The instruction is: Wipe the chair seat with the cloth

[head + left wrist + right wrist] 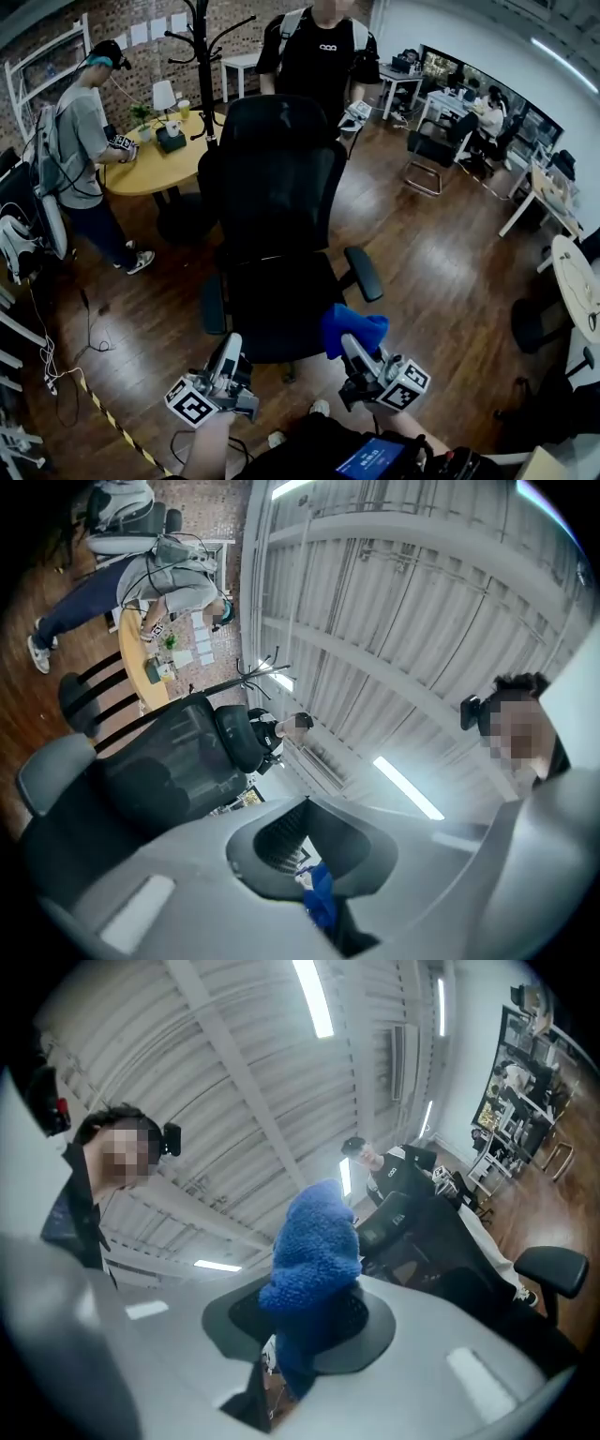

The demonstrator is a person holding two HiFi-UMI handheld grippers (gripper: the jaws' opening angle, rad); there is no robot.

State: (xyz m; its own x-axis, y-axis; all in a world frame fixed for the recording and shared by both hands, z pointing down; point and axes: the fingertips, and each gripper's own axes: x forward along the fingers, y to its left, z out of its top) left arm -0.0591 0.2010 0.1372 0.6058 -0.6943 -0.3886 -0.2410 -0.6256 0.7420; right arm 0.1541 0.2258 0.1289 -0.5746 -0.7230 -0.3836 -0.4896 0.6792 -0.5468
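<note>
Blue cloth (pixel 354 328) clamped in right tool (pixel 352 347).

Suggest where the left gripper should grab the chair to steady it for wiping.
Probably the armrest nearest the left gripper. It is a narrow pad standing clear of the seat, so opened jaws could close across its width from above. That leaves the seat free for the right gripper and its cloth.

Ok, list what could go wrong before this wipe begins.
1. The fluffy blue cloth is bunched, pinched at one end by the right gripper; it may slip out under pressure on the black chair seat.
2. The black padded armrest sits close beside the cloth; a sideways stroke might strike it.
</note>
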